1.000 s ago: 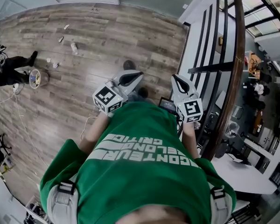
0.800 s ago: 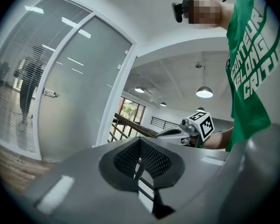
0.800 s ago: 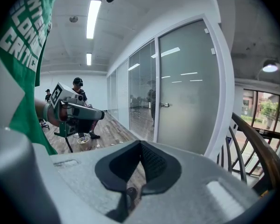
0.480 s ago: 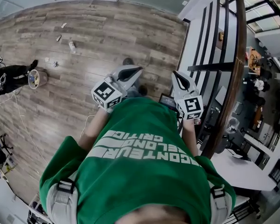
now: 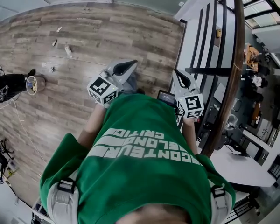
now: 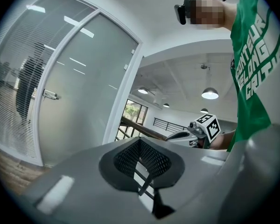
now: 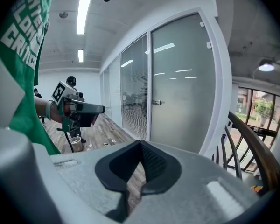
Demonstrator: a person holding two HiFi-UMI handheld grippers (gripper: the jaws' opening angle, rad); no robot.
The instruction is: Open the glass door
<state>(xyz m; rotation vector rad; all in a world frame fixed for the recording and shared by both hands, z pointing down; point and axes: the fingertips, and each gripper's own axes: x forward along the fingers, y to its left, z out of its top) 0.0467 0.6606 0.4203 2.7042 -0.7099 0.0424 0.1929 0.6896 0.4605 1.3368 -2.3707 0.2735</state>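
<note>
Left tongs (image 6: 141, 146) and right tongs (image 7: 141, 148) are clenched, empty. The frosted glass door (image 7: 184, 83) is likely heavy and rigid. Grip its small metal lever handle (image 7: 157, 102).

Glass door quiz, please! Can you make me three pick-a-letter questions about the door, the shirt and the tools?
1. In the right gripper view, where is the wooden stair railing from the glass door?
A) to its left
B) to its right
C) behind its glass

2. What colour is the person's shirt?
A) red
B) yellow
C) green

3. How is the right tool set?
A) jaws together, holding nothing
B) clamped on the door handle
C) jaws wide apart

Answers:
1 B: the railing stands near the picture's right edge, with the door in the middle.
2 C: the head view shows green cloth with white letters.
3 A: its jaws are closed on each other with nothing between them, far from the door.
</note>
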